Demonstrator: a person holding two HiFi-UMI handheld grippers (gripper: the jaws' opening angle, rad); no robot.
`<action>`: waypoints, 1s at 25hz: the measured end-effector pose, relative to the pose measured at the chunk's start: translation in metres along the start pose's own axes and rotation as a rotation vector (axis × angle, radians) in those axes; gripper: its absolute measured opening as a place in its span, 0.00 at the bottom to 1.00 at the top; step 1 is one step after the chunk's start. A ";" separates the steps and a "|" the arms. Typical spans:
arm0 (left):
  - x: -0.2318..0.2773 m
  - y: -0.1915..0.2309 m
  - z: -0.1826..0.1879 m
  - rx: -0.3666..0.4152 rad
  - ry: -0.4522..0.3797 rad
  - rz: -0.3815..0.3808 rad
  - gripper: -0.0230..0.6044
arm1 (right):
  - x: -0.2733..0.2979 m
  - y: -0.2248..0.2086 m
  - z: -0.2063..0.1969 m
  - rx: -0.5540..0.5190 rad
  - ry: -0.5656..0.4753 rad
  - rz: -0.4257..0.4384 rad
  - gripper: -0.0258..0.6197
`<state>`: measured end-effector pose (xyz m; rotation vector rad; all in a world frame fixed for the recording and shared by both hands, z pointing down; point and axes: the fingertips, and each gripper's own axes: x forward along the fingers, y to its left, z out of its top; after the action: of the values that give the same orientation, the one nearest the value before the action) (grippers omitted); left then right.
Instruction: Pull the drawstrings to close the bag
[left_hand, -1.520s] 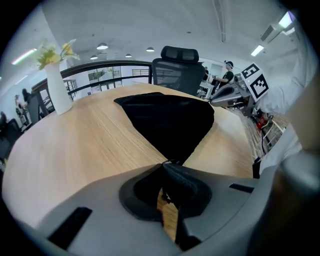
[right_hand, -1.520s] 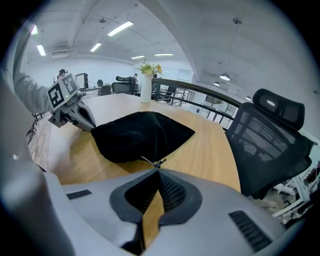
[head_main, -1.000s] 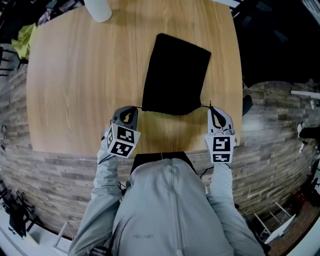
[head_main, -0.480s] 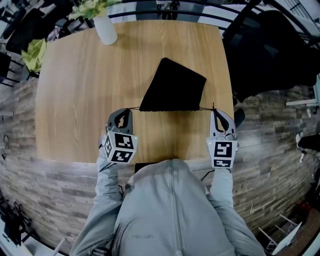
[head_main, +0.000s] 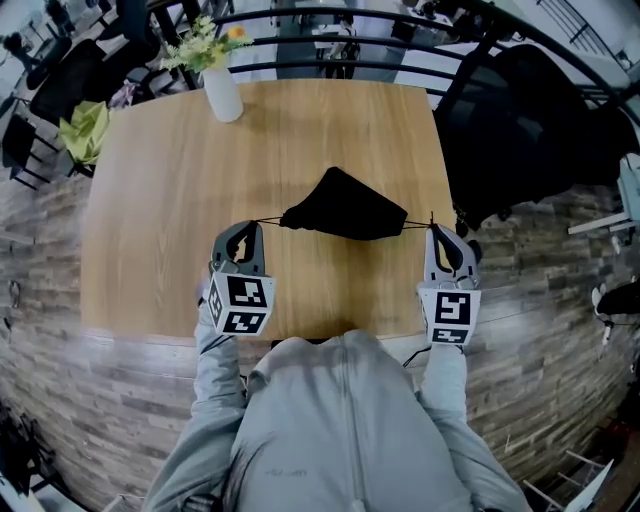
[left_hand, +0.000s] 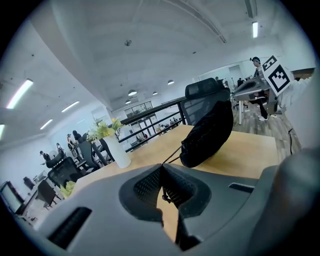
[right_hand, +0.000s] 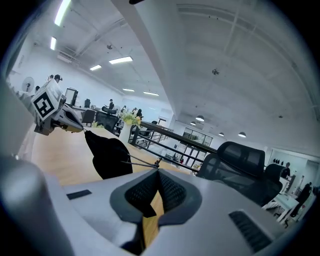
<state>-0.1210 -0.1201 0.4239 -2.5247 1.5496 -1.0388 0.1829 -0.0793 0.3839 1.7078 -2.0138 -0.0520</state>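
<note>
Black bag (head_main: 343, 210) hangs over mid-table (head_main: 150, 230); bare wood all round, vase (head_main: 223, 95) at 11 o'clock. Left gripper (head_main: 250, 224) at 9 and right gripper (head_main: 432, 226) at 3 each clamp a taut drawstring (head_main: 268, 220). Earlier the bag lay flat; it is now lifted and bunched.

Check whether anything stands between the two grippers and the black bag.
Nothing visible does. The left gripper and the right gripper are each shut on a drawstring that runs straight and bare to the bag. The vase stands far off at the table's back corner.
</note>
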 end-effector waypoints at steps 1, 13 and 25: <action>-0.002 0.001 0.003 0.000 -0.007 0.007 0.08 | -0.001 -0.002 0.002 0.000 -0.010 -0.004 0.07; -0.019 0.013 0.034 0.024 -0.080 0.100 0.08 | -0.004 -0.021 0.031 -0.030 -0.102 -0.033 0.07; -0.021 0.029 0.034 0.018 -0.088 0.175 0.08 | -0.009 -0.047 0.033 -0.014 -0.122 -0.107 0.07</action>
<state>-0.1322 -0.1298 0.3767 -2.3374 1.6922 -0.9036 0.2139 -0.0899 0.3363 1.8425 -2.0009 -0.2106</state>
